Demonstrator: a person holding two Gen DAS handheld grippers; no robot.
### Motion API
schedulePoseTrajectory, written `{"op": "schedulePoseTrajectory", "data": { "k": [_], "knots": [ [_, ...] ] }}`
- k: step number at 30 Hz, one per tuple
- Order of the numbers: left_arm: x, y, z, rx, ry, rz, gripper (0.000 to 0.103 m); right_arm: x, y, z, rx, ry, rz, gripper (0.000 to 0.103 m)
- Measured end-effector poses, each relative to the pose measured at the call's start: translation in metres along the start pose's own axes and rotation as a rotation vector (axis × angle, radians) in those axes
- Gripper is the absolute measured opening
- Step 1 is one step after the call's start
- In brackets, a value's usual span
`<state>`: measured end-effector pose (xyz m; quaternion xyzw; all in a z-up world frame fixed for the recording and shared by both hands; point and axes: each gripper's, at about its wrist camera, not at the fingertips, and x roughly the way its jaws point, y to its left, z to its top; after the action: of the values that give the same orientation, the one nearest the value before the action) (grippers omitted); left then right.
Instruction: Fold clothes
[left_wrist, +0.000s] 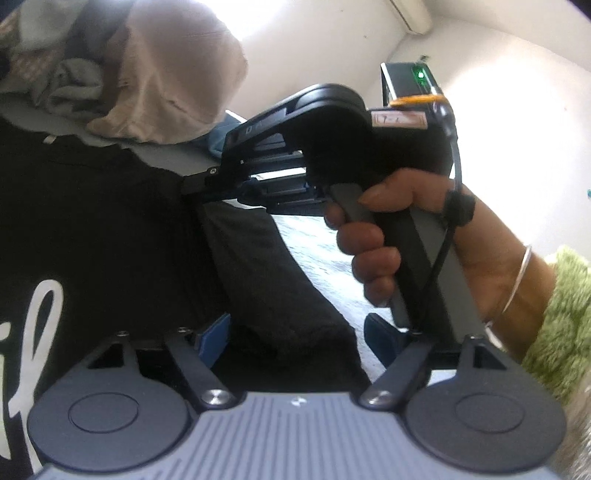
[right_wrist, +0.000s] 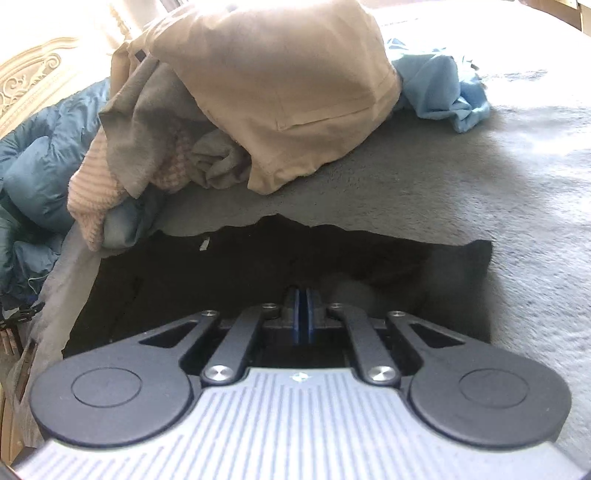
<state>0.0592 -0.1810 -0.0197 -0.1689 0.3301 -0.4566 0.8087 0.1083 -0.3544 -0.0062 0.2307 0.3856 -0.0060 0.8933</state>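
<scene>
**Right jaws pinched together at the black shirt, left jaws wide**

A black T-shirt (right_wrist: 258, 273) lies spread on a grey fleece blanket (right_wrist: 461, 177) covering a bed. White lettering (left_wrist: 40, 332) shows on the shirt in the left wrist view.

The right gripper (right_wrist: 303, 317) points down at the shirt with its blue pads (right_wrist: 295, 314) drawn together until almost no gap remains. Whether a fold of the black cloth is caught between them cannot be told, as the pads sit low against the dark fabric. In the left wrist view, a hand (left_wrist: 399, 236) wraps the right gripper's handle, with a bangle (left_wrist: 517, 280) and a fuzzy green sleeve (left_wrist: 561, 314) at the wrist.

The left gripper (left_wrist: 299, 339) hangs over the shirt's edge with its jaws standing wide apart; the cloth lies beneath them, and the pads do not press on it.

Beyond the shirt sits a heap of unfolded laundry: a beige garment (right_wrist: 280, 81) on top, grey cloth (right_wrist: 147, 122) under it, a pink knit (right_wrist: 92, 192) to the left, and a light blue piece (right_wrist: 443, 92) to the right.
</scene>
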Motion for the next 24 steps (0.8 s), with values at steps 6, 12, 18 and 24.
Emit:
{"op": "schedulePoseTrajectory", "data": {
  "k": [6,12,18,24],
  "knots": [
    [0.003,0.002,0.002,-0.007,0.002,0.021,0.073,0.02,-0.009,0.001,0.021,0.021,0.026,0.007],
    [0.0,0.003,0.003,-0.004,-0.012,-0.033,0.086,-0.017,-0.026,0.005,0.103,-0.058,0.083,0.029],
    [-0.015,0.005,0.02,-0.039,0.0,-0.059,0.085,-0.124,-0.047,-0.015,0.131,-0.185,0.019,0.033],
    [-0.006,-0.002,0.044,-0.038,-0.024,-0.043,0.086,-0.127,-0.04,-0.07,0.021,-0.065,-0.102,0.023]
  ]
}}
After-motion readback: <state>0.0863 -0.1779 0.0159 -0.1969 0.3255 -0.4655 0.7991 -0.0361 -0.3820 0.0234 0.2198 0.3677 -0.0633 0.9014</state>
